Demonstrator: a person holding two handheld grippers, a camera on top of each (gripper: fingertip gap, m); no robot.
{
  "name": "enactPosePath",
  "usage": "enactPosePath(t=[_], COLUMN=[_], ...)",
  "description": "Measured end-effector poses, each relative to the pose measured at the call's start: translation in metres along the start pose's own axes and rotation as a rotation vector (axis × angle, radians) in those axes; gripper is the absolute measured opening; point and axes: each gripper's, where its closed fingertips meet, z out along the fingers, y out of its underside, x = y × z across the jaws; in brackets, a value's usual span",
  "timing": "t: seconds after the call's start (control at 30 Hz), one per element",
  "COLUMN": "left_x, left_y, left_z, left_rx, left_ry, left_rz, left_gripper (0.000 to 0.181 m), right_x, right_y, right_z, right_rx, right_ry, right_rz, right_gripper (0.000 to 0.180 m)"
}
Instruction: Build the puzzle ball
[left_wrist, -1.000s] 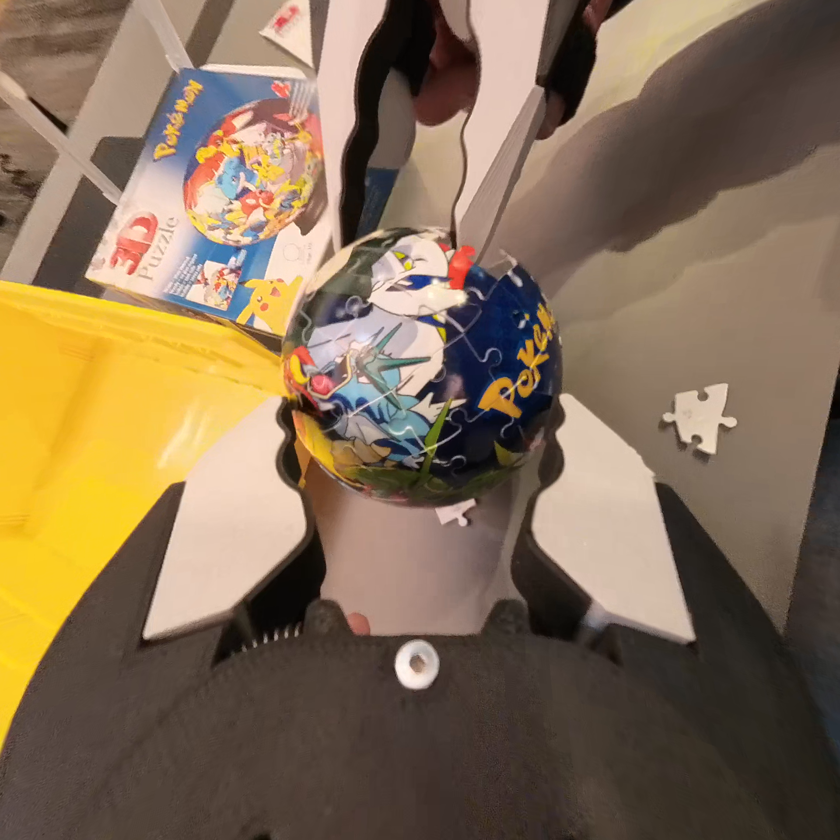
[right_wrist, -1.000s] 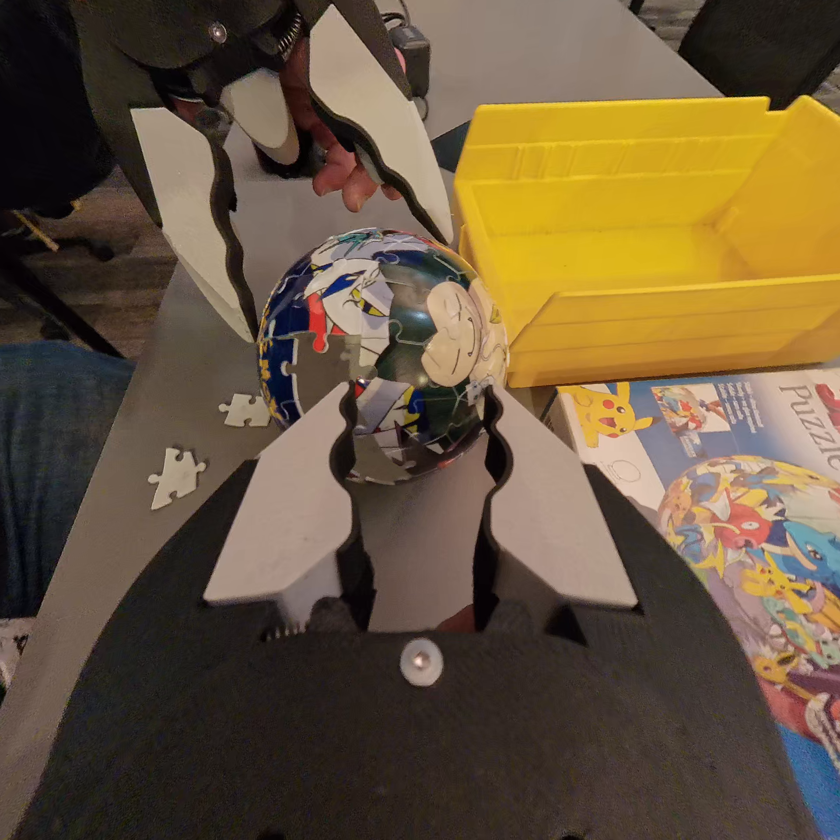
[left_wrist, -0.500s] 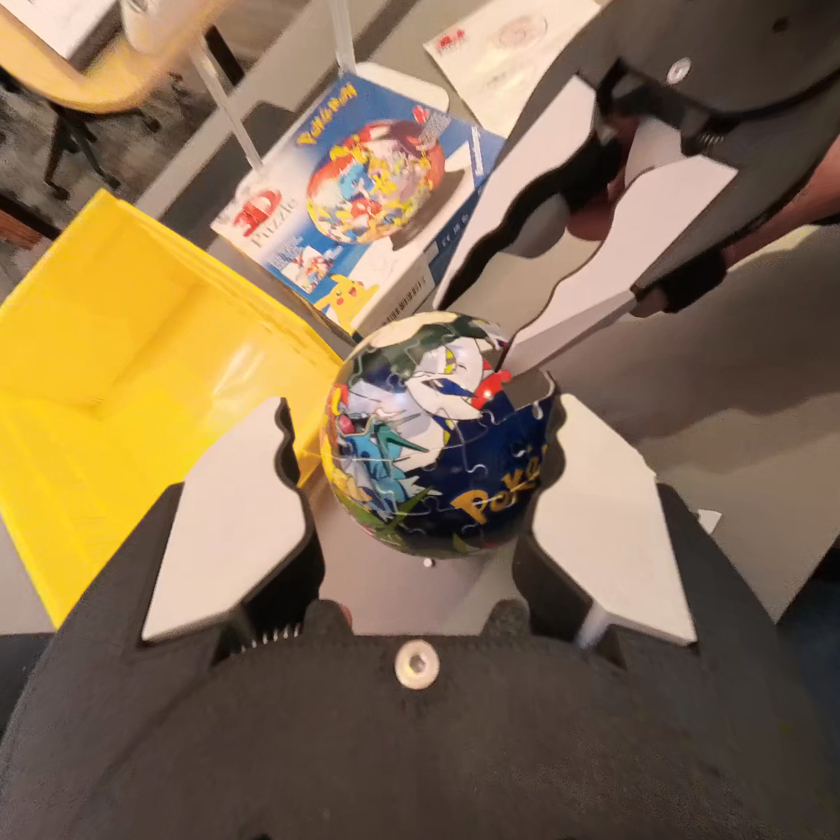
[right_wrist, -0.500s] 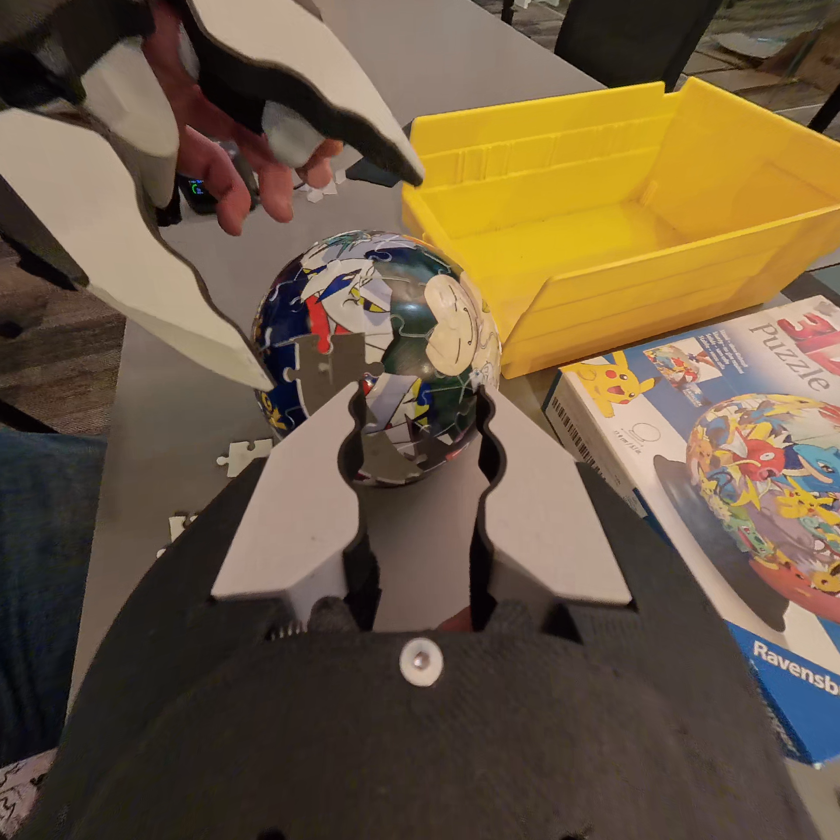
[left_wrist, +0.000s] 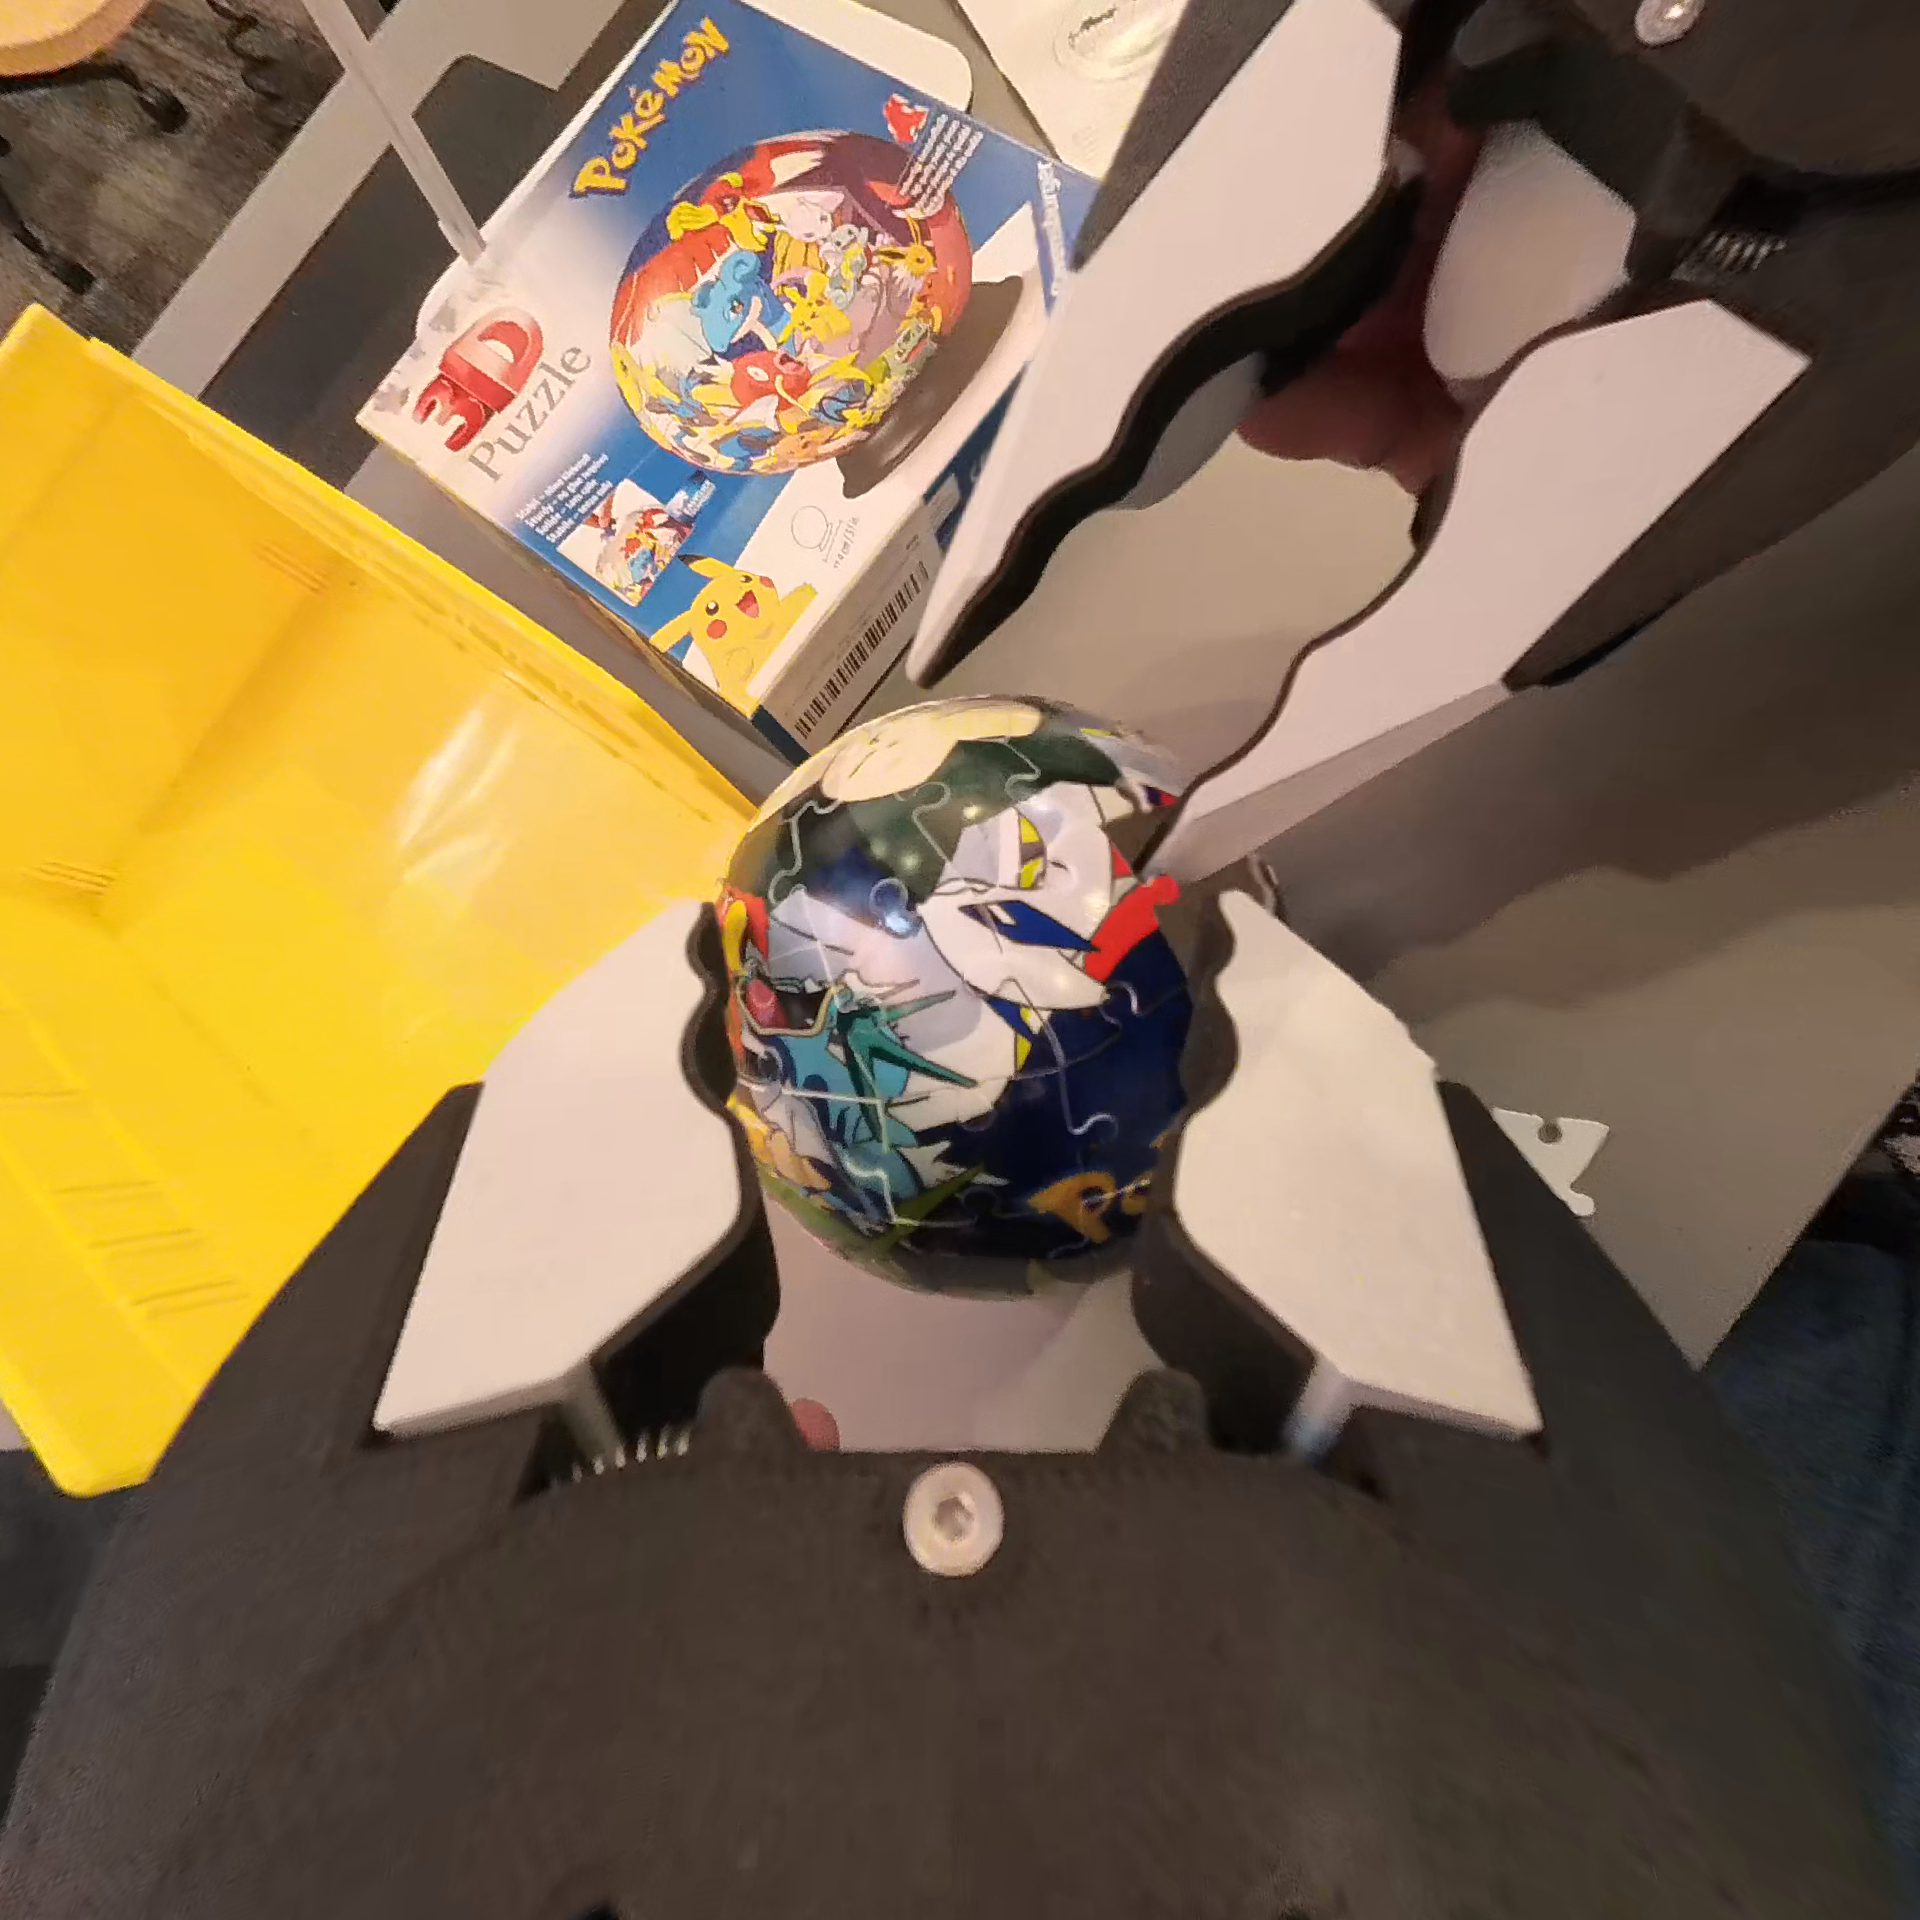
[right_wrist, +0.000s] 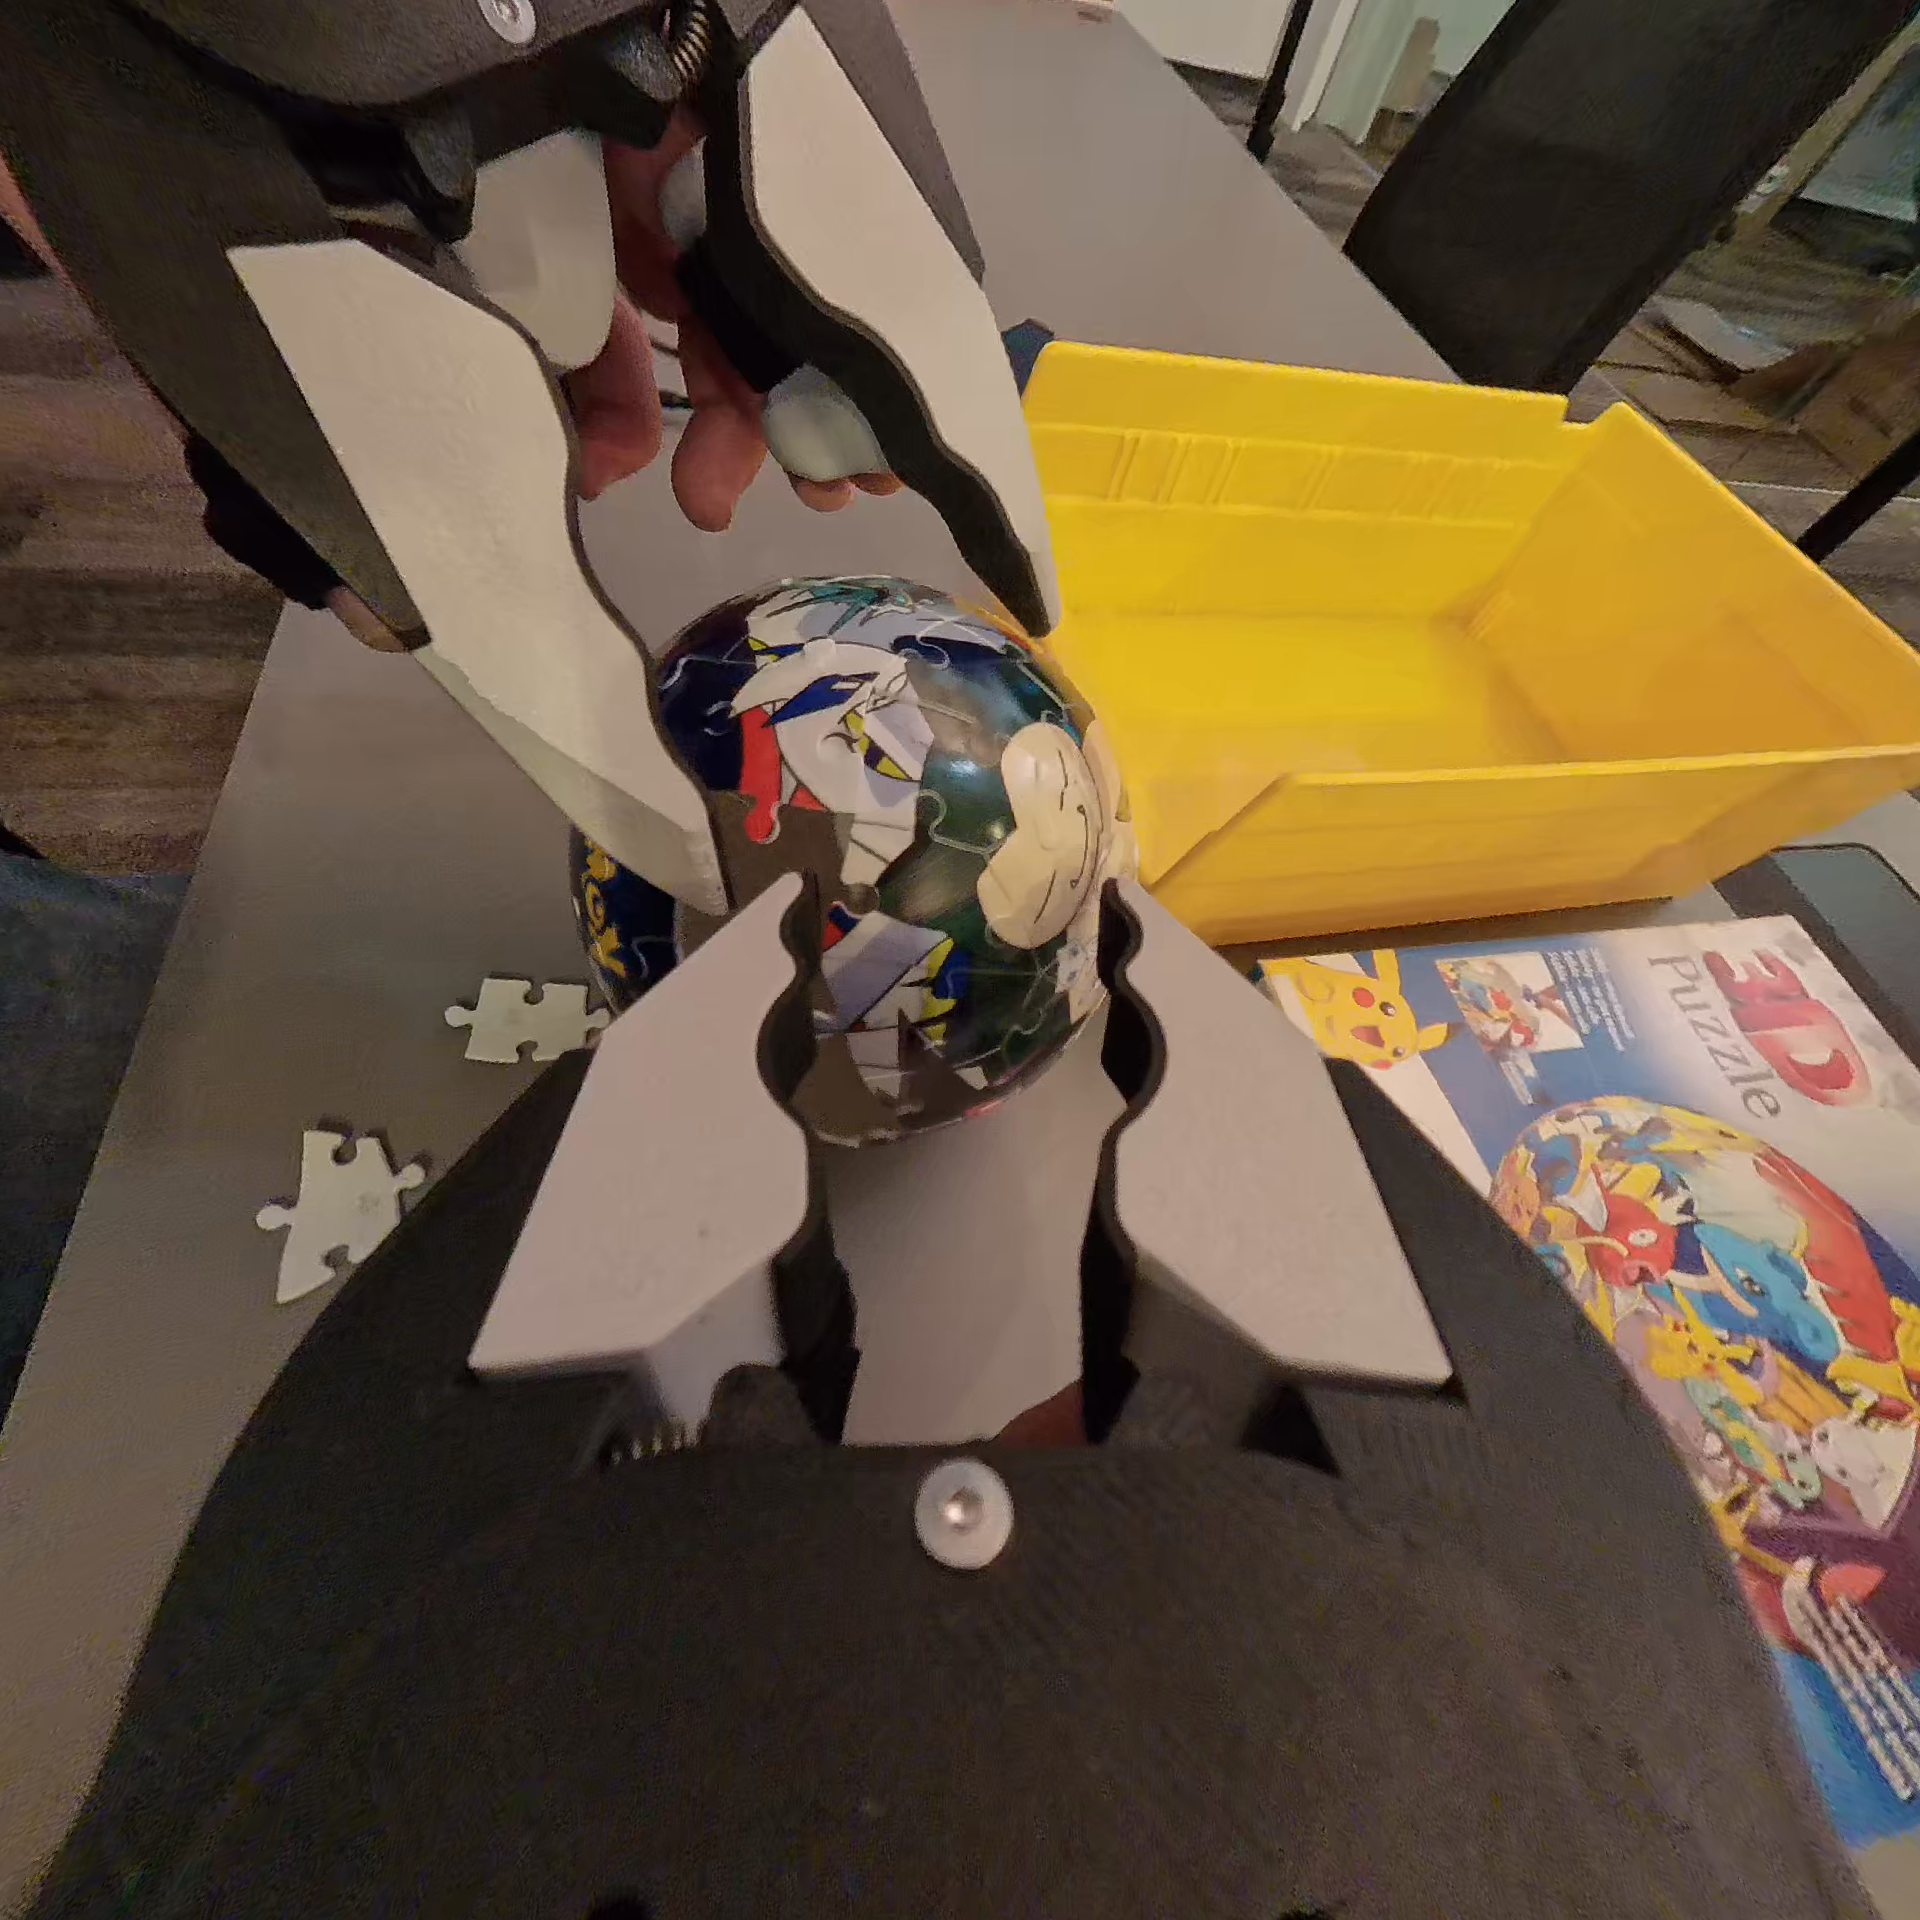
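The puzzle ball is a colourful sphere with open gaps where pieces are missing; the gaps face the right wrist view. My left gripper is shut on the ball, one finger touching each side, and also shows in the right wrist view. My right gripper is open and empty, its fingertips flanking the ball's lower gap side. In the left wrist view the right gripper has one fingertip at the ball's gap edge and the other just above the ball. Whether the ball rests on the table is unclear.
A yellow bin stands beside the ball, empty inside. The puzzle box lies flat next to the bin. Loose white pieces lie face down on the grey table; one shows in the left view. Only a small space, under 4 cm, lies between the two pairs of fingers.
My left gripper's fingers have closed in onto the ball's sides. The right gripper has come nearer, and its fingertip now sits at the gap edge rather than on top of the ball.
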Motion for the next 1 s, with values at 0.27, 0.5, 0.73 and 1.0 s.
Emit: enactPosePath(t=[0.27,0.5,0.73,1.0], left_x=[0.001,0.0,0.0,-0.018], left_y=[0.001,0.002,-0.003,-0.009], left_z=[0.001,0.001,-0.006,-0.018], left_rx=[-0.017,-0.021,0.003,0.058], left_ry=[0.019,0.028,0.041,0.023], left_rz=[0.032,0.062,0.07,-0.022], left_gripper=[0.084,0.084,0.085,0.075], right_x=[-0.001,0.0,0.0,0.0], right_y=[-0.004,-0.005,-0.009,-0.01], right_z=[0.004,0.005,0.002,0.004], right_rx=[0.016,0.027,0.049,0.057], right_ry=[-0.053,-0.068,-0.066,-0.08], right_rz=[0.027,0.091,0.102,0.11], right_gripper=[0.05,0.051,0.048,0.046])
